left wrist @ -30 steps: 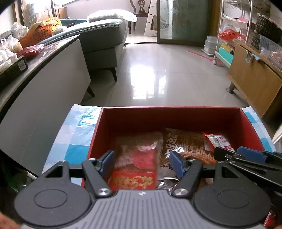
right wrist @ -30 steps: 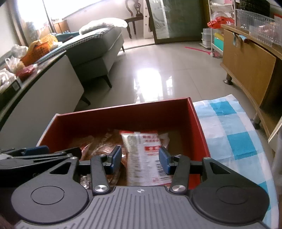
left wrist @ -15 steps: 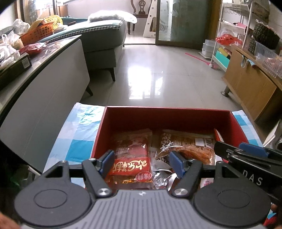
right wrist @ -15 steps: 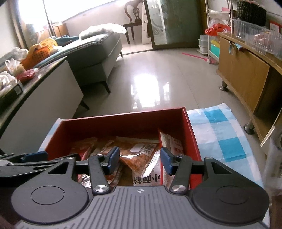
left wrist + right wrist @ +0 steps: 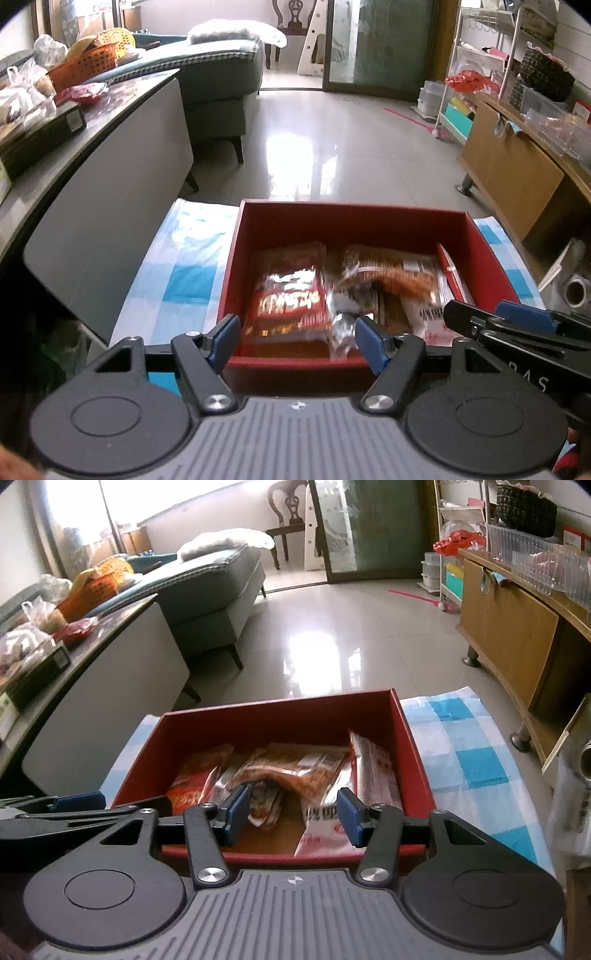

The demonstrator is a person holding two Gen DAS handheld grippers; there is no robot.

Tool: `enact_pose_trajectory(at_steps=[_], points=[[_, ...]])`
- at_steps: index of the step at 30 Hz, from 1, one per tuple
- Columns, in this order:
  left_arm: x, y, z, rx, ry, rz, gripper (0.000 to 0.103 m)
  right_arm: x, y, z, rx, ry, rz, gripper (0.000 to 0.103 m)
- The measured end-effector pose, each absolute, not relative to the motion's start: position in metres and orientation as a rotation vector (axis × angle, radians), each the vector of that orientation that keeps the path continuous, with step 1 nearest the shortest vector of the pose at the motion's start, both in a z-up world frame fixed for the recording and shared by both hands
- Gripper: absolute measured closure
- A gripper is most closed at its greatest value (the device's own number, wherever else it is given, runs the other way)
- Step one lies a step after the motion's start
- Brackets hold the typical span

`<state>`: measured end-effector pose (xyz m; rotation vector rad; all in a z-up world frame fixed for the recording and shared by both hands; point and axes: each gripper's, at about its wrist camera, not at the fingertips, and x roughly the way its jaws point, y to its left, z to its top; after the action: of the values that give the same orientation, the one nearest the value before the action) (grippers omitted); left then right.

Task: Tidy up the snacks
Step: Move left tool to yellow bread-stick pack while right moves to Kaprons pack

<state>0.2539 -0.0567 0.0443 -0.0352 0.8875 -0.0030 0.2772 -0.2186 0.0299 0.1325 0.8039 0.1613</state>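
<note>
1. In the left wrist view, a red box (image 5: 354, 221) of stiff card, rectangular with straight walls, stands on a cloth (image 5: 184, 266) with blue and white squares.
2. Inside the box lie glossy plastic snack packets. A red packet (image 5: 288, 295) with yellow letters lies flat on the left side, an orange-brown packet (image 5: 391, 273) is beside it in the middle, and a thin white and red packet (image 5: 448, 273) stands on its edge against the right wall. The exact count is hard to tell, because the packets overlap and are blurred.
3. The left gripper (image 5: 295, 338) is level, just before the near wall of the box. Its two blue-padded fingers are spread apart and grasp nothing.
4. At the right edge, the side of the right gripper (image 5: 517, 325) shows.
5. In the right wrist view, the same box (image 5: 280, 709) shows four packets that I can separate: red (image 5: 199, 775), orange (image 5: 306, 764), a small crumpled one (image 5: 264, 805), and a white one (image 5: 332, 827) leaning on the right wall.
6. The right gripper (image 5: 293, 814) is level over the near wall, its fingers wide apart and empty. The left gripper (image 5: 81, 812) lies alongside at the left edge.
</note>
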Motion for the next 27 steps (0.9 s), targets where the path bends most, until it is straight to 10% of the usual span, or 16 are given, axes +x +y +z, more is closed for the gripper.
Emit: enact_pose_trajectory(at_steps=[27], points=[[0.181, 0.023, 0.008, -0.048, 1.065, -0.071, 0.04, 0.212, -0.156, -0.018, -0.018, 1.047, 0.318, 0.034]])
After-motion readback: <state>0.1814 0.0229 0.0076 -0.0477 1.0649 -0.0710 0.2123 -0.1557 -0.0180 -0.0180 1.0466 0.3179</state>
